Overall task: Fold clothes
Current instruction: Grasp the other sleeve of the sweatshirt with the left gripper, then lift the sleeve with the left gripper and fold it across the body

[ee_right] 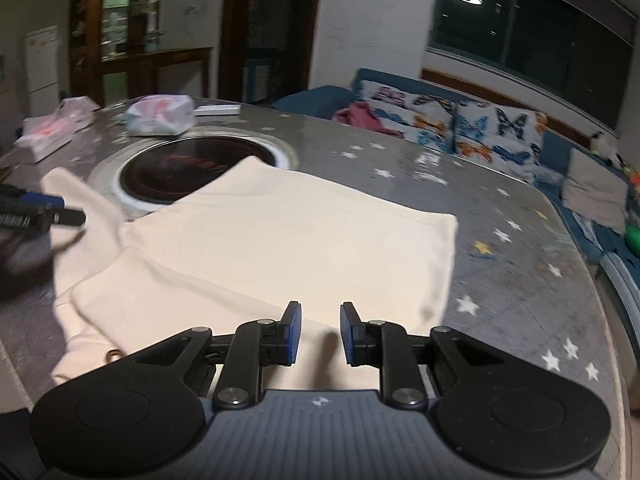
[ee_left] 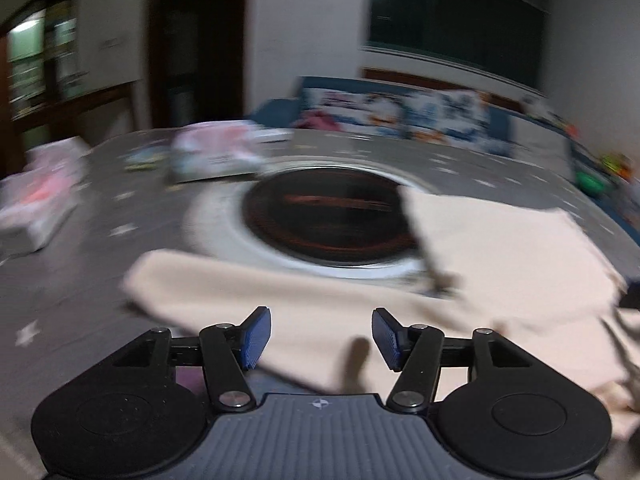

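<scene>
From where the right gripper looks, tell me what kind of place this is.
Most likely a home living and dining room: a star-patterned table with a built-in round cooktop, a blue sofa with butterfly cushions behind it, and a cream garment spread out for folding.

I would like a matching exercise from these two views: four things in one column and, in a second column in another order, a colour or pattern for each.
Things:
1. garment
2. cooktop
3. cushions
4. gripper pads

Descriptions:
A. butterfly print
B. blue
C. cream
D. dark round glass, white ring

Pairs: 1-C, 2-D, 3-A, 4-B
</scene>
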`<state>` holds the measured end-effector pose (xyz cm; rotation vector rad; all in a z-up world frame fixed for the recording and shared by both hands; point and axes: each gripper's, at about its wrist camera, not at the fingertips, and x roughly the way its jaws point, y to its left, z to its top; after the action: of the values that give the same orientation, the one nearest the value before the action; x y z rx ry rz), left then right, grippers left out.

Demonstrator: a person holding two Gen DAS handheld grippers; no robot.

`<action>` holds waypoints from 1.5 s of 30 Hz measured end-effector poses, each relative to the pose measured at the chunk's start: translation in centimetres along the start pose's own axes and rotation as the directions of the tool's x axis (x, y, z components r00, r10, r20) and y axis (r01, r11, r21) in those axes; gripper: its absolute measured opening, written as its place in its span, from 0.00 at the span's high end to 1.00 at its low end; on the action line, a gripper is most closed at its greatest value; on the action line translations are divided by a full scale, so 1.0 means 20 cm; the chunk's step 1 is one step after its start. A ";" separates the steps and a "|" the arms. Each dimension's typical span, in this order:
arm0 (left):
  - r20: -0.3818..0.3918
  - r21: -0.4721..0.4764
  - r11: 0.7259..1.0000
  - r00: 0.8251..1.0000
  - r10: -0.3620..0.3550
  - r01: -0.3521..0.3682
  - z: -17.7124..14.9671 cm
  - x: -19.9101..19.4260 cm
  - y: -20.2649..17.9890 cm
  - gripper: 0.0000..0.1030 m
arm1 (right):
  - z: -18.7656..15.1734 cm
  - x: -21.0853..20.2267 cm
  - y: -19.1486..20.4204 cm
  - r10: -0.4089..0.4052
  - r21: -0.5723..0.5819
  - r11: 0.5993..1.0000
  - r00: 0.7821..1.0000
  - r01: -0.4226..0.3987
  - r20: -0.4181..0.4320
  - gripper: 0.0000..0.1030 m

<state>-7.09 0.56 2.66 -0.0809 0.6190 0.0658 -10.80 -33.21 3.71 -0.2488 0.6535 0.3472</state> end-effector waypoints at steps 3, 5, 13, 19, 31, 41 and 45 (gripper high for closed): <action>0.003 -0.095 0.989 0.993 0.117 -0.116 0.01 0.01 0.13 0.37 | 0.00 0.01 0.03 0.016 -0.005 1.000 1.000 -0.016 -0.009 0.80; 0.004 -0.141 0.976 0.986 0.169 -0.167 0.02 0.01 0.21 0.34 | 0.00 0.02 0.03 0.022 -0.001 1.000 1.000 -0.022 -0.014 0.80; -0.018 -0.258 0.943 0.977 0.214 -0.212 0.04 0.10 0.38 0.38 | -0.01 0.01 0.04 0.029 0.011 1.000 0.999 -0.029 -0.019 0.79; 0.003 -0.312 0.935 0.983 0.181 -0.171 0.03 0.11 0.42 0.65 | -0.02 -0.01 0.04 0.023 0.025 0.999 1.000 -0.023 -0.021 0.78; 0.163 -0.175 0.971 0.977 -0.136 0.164 0.20 -0.12 0.14 0.95 | -0.04 -0.06 0.01 0.012 0.066 0.998 1.000 -0.013 0.012 0.78; 0.164 0.087 0.824 0.808 -0.565 0.559 0.20 -0.33 -0.46 0.95 | -0.09 -0.12 -0.10 0.017 0.173 0.985 0.999 -0.023 0.035 0.78; 0.100 0.129 0.771 0.765 -0.636 0.624 0.13 -0.29 -0.64 0.95 | -0.13 -0.15 -0.15 0.020 0.225 0.974 0.999 -0.027 0.033 0.78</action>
<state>-9.20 -12.23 8.97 -0.1961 0.4270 -0.6147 -13.21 -37.51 3.98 -0.0191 0.6598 0.2962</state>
